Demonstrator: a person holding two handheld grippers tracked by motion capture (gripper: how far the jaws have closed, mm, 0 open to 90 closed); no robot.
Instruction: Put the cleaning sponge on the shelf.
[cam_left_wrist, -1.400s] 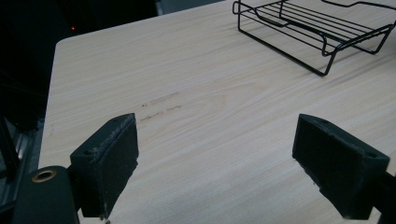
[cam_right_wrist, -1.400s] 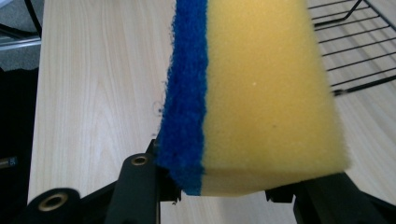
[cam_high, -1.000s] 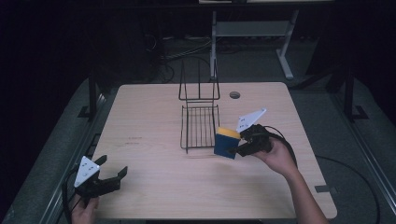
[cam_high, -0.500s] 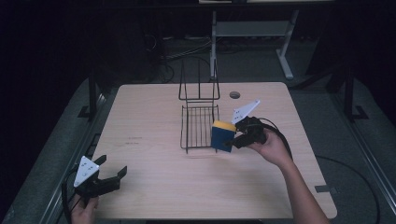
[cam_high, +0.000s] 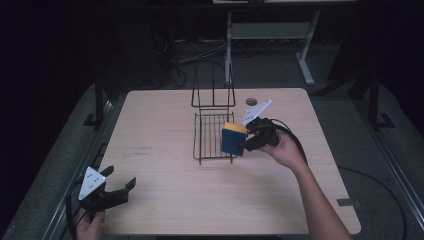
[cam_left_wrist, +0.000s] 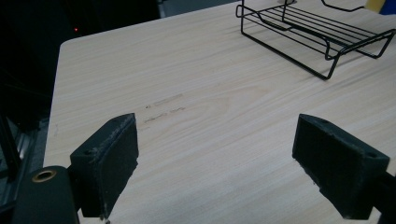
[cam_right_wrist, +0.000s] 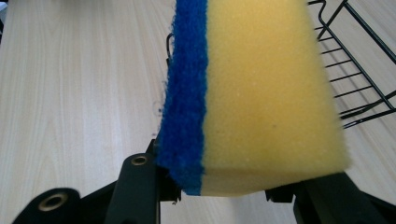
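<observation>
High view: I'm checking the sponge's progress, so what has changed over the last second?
The right gripper, shut on the sponge, carried it left to the wire rack's right edge. The left gripper, open, and the rack stayed put.

one sponge, one wire rack, two hand-held grippers

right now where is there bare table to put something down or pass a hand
Bare wood runs from the wire rack left to the table edge, and along the near edge between the left gripper and the forearm. It is crowded by the rack's right side, where the right gripper holds the sponge.
</observation>
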